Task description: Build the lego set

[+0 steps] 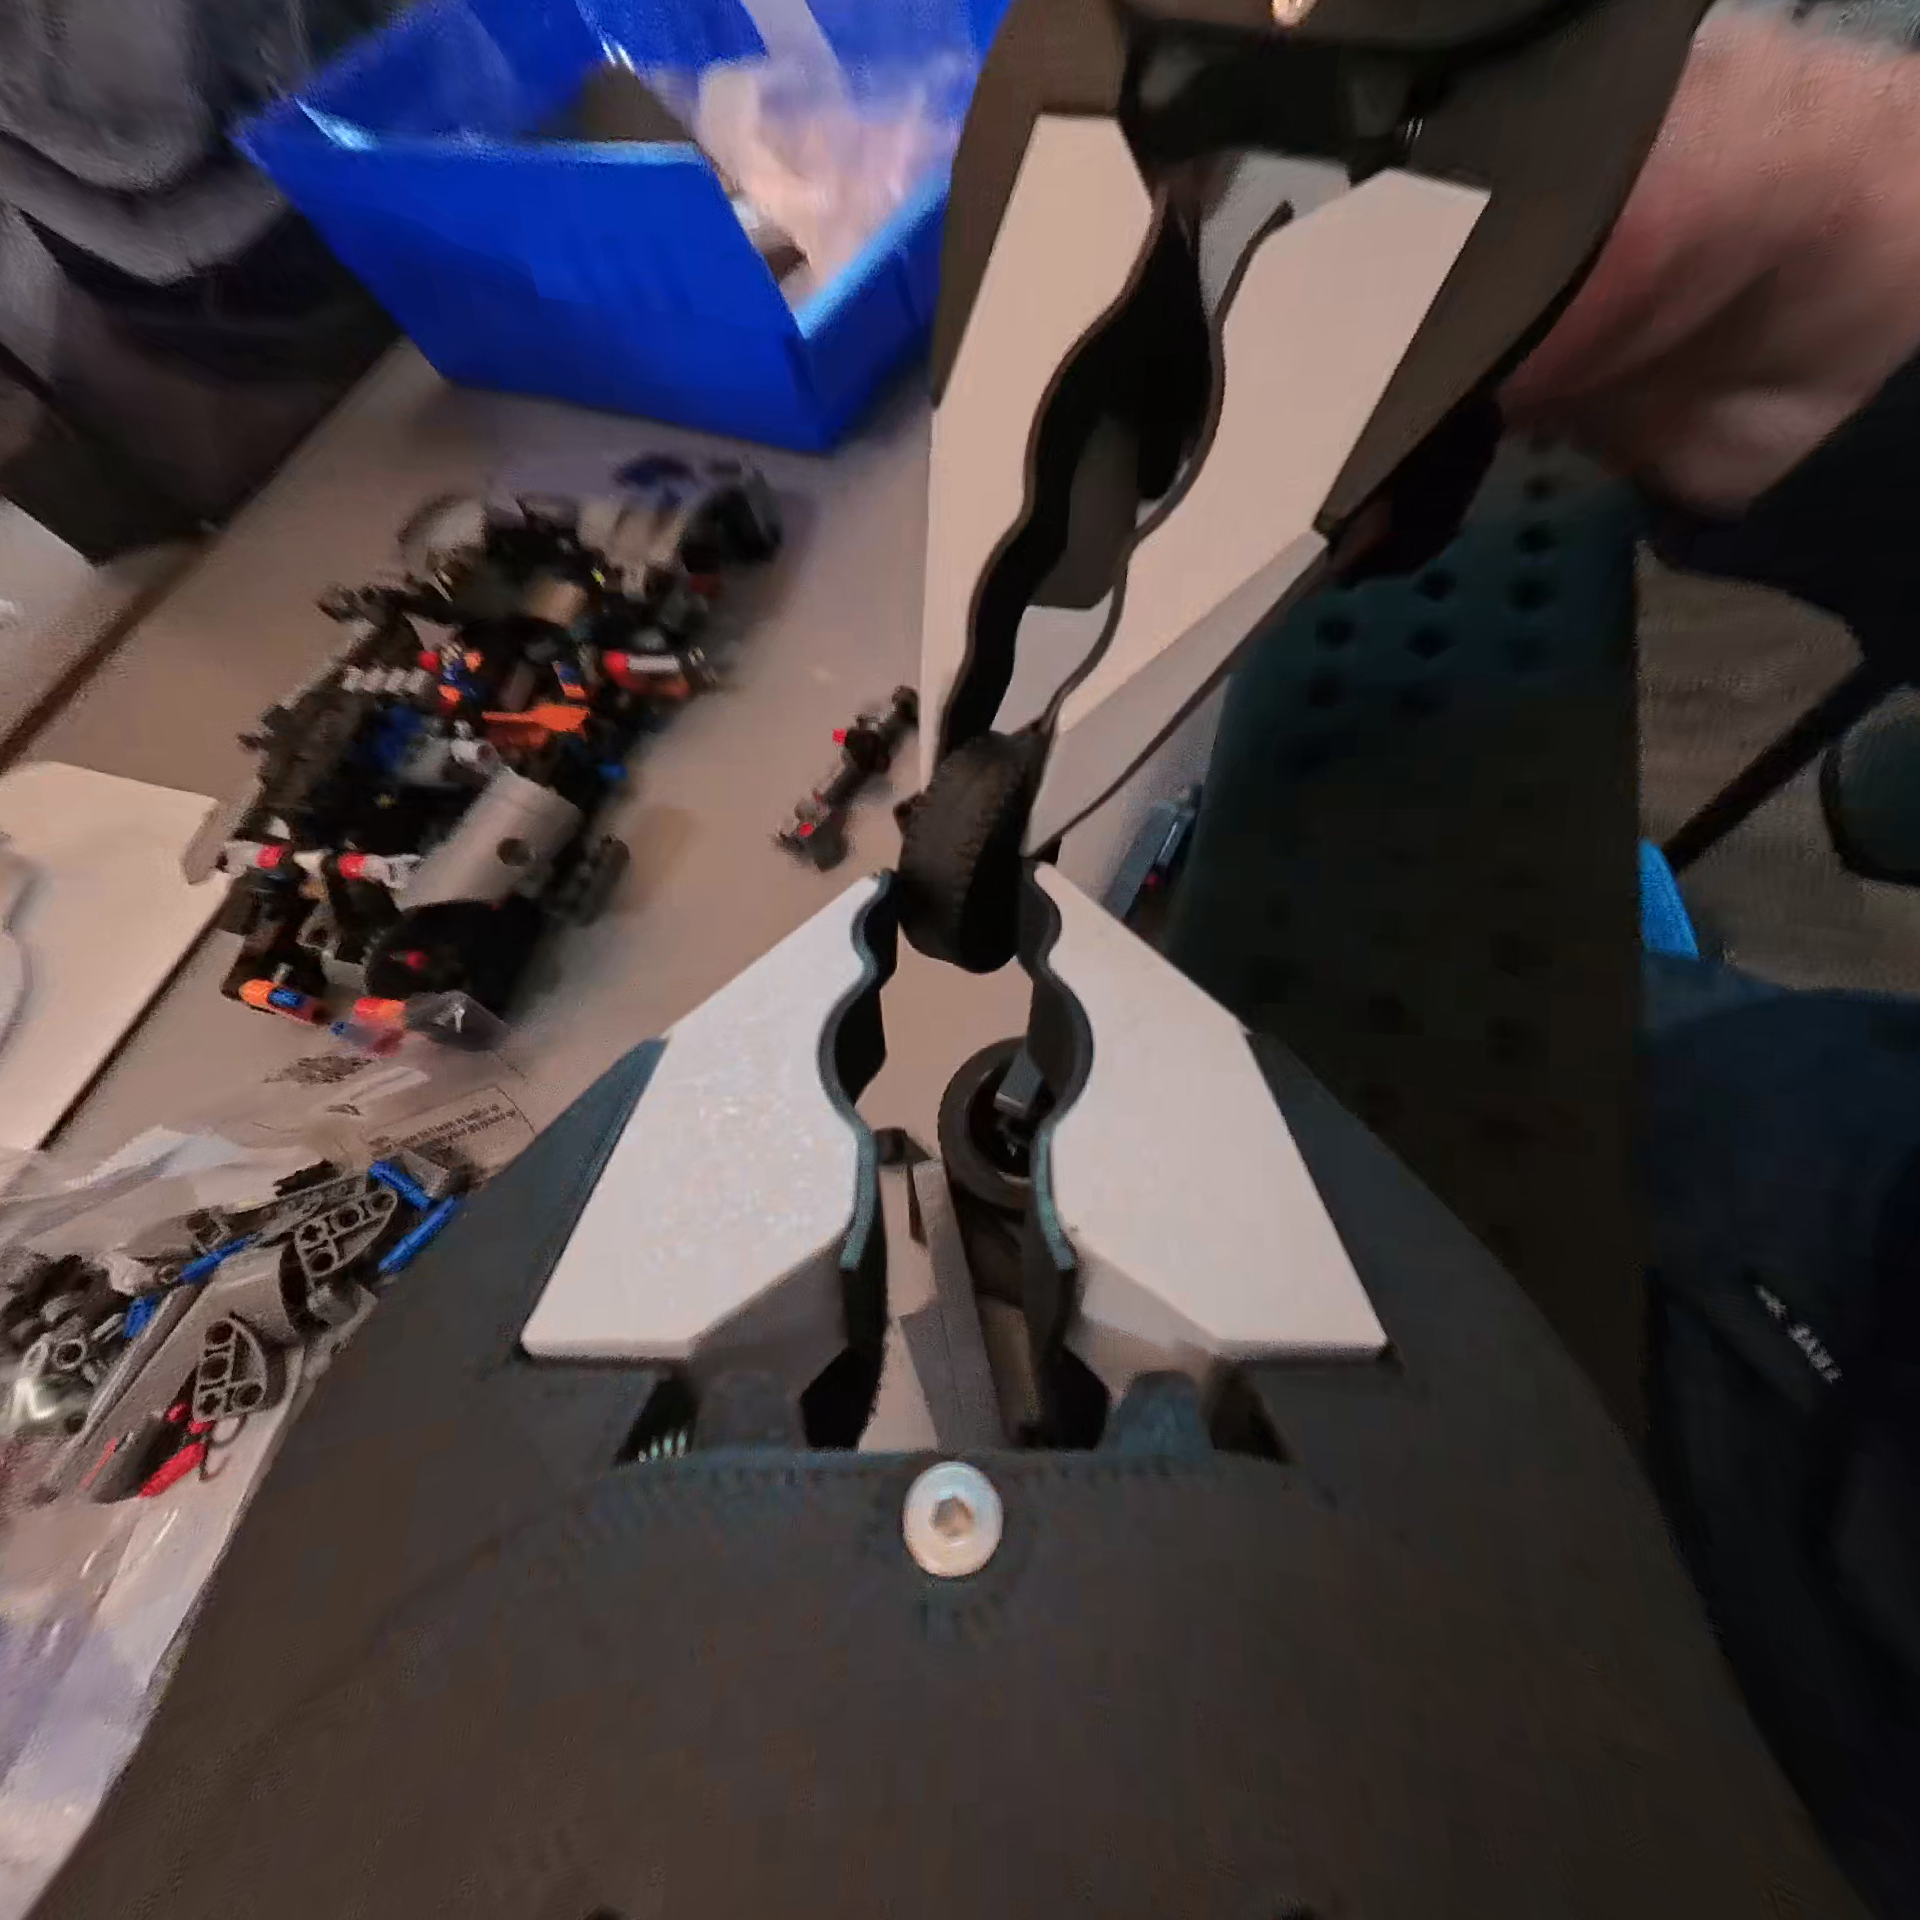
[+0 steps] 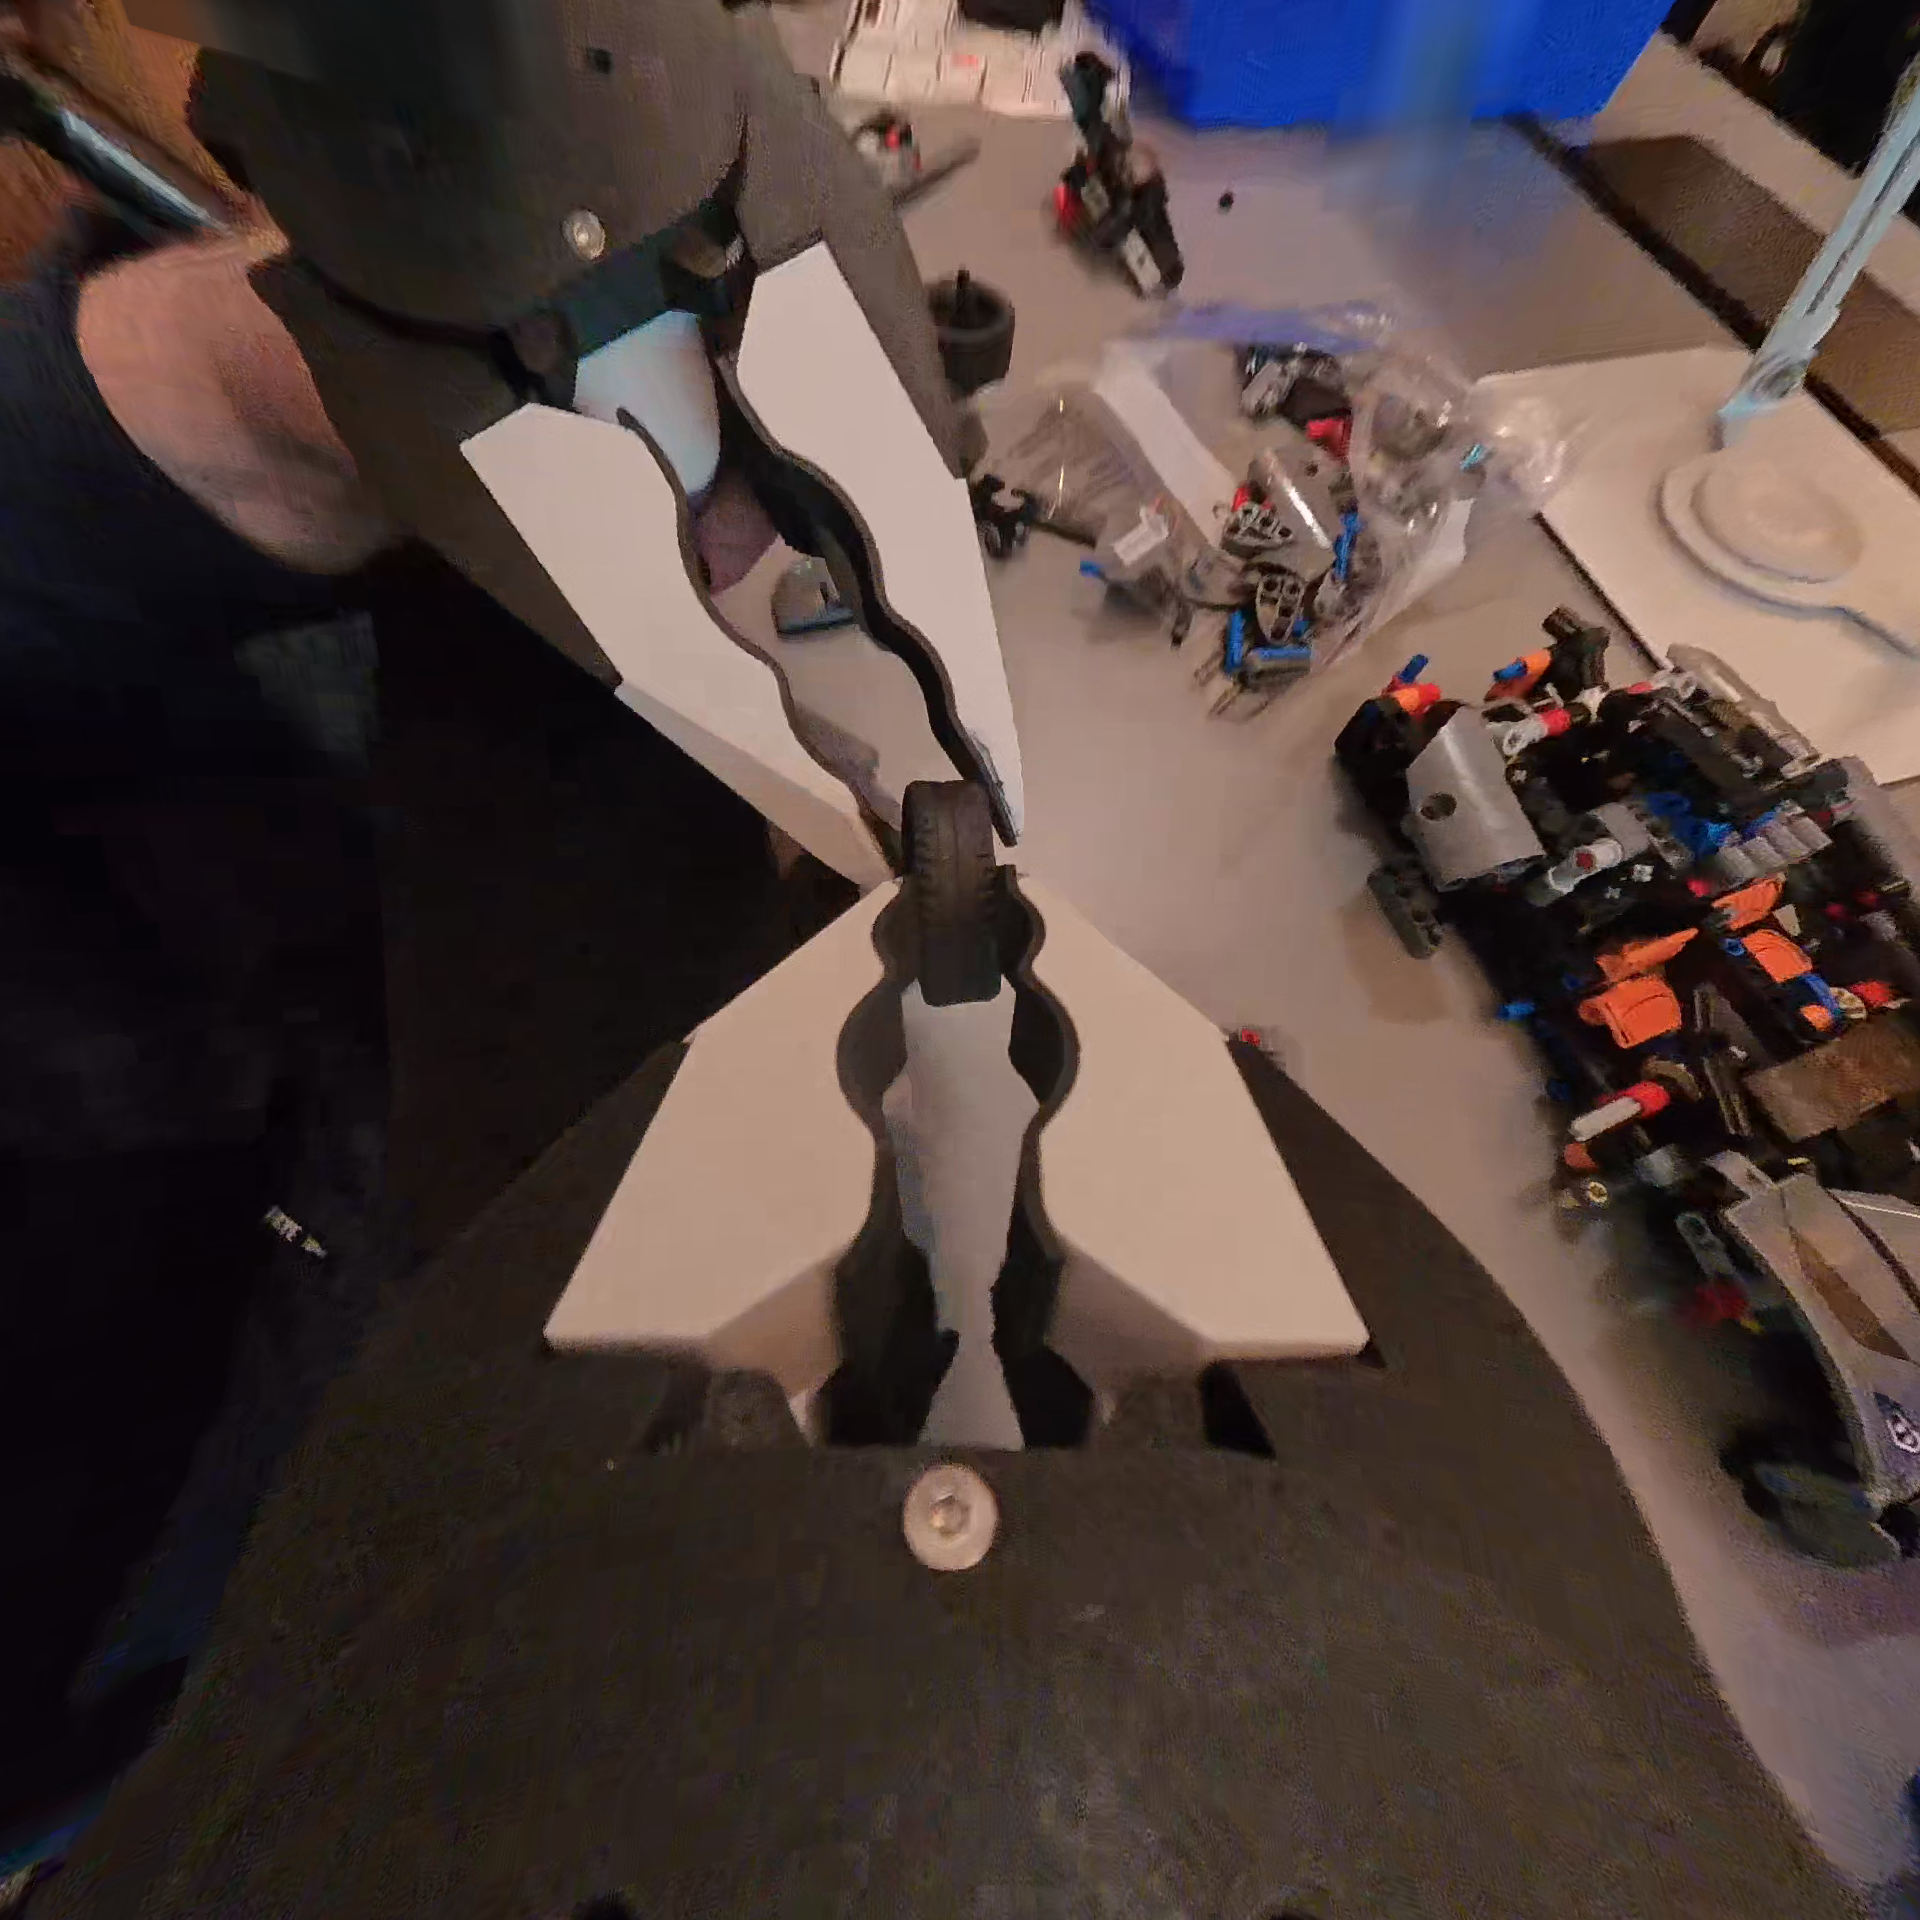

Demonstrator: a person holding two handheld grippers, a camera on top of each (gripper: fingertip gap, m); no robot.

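A small black rubber tyre [image 1: 961,862] hangs above the grey table [image 1: 727,582], pinched between both grippers, which meet tip to tip. My left gripper [image 1: 961,891] closes on the tyre's lower part; it enters the right wrist view from the upper left [image 2: 940,821]. My right gripper [image 2: 953,889] grips the tyre [image 2: 951,925] from the opposite side; in the left wrist view it comes down from the top [image 1: 987,758]. The part-built lego car [image 1: 468,748], black and grey with orange and blue pieces, lies on the table [image 2: 1662,935].
A blue bin [image 1: 582,239] stands at the table's far end. A clear bag of loose parts [image 2: 1299,499] lies open. A small black and red sub-assembly [image 1: 852,769] and a black wheel hub [image 2: 971,322] sit nearby. A white stand base [image 2: 1766,509] rests on a white board.
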